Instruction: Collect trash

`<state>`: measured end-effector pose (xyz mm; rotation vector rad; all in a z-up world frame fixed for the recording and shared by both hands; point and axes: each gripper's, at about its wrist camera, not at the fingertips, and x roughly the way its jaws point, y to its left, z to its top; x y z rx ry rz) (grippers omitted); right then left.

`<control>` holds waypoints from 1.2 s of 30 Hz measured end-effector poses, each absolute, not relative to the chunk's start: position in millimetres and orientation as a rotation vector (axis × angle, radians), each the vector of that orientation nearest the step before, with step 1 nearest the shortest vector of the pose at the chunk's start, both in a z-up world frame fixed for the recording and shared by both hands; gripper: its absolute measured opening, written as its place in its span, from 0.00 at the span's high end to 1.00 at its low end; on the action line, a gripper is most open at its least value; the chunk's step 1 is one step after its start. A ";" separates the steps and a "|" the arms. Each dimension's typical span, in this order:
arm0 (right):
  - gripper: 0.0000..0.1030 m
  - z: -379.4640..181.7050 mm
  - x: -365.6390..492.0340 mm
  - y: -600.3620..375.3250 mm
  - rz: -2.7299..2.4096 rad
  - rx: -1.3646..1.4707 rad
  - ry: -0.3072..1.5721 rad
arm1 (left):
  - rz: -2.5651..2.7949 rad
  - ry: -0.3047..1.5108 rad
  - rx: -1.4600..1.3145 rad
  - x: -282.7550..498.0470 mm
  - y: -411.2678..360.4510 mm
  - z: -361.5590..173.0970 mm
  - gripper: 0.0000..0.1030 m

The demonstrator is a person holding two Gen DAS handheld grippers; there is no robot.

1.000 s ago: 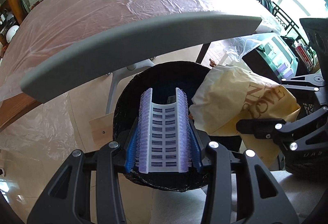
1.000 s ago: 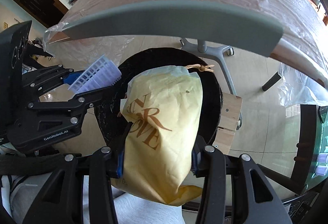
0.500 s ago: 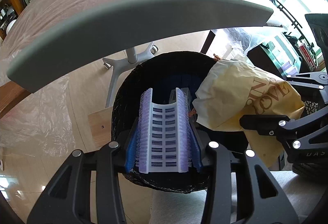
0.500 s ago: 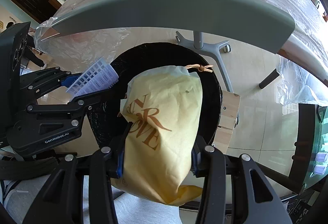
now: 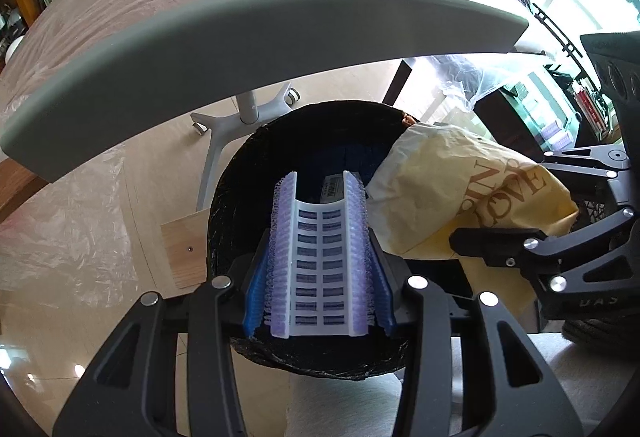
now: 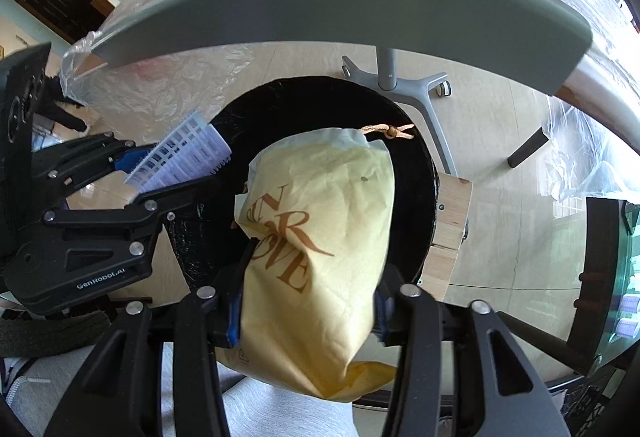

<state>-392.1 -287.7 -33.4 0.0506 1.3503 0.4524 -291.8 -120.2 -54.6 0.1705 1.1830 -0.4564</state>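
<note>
While poised over the bin [image 5: 312,125], drop step in hand: white rack [image 5: 320,261] between left gripper [image 5: 320,269] jaws, yellow bag [image 6: 316,237] between right gripper [image 6: 308,301] jaws, at 3 o'clock of the rack. Jaws on both opening, pads seemingly just touching each item. Dark bin mouth directly below. Next: widen further, let both fall, then lift clear of the rim.

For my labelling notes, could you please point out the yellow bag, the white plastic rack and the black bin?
yellow bag [image 6: 320,237]: right wrist view, its printed front.
white plastic rack [image 5: 320,265]: left wrist view, its slotted middle.
black bin [image 5: 304,141]: left wrist view, its inner far wall.
</note>
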 end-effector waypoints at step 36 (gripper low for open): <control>0.04 82.7 -208.6 -412.7 0.009 0.191 0.867 | -0.091 0.802 0.085 -110.9 -31.5 70.7 0.06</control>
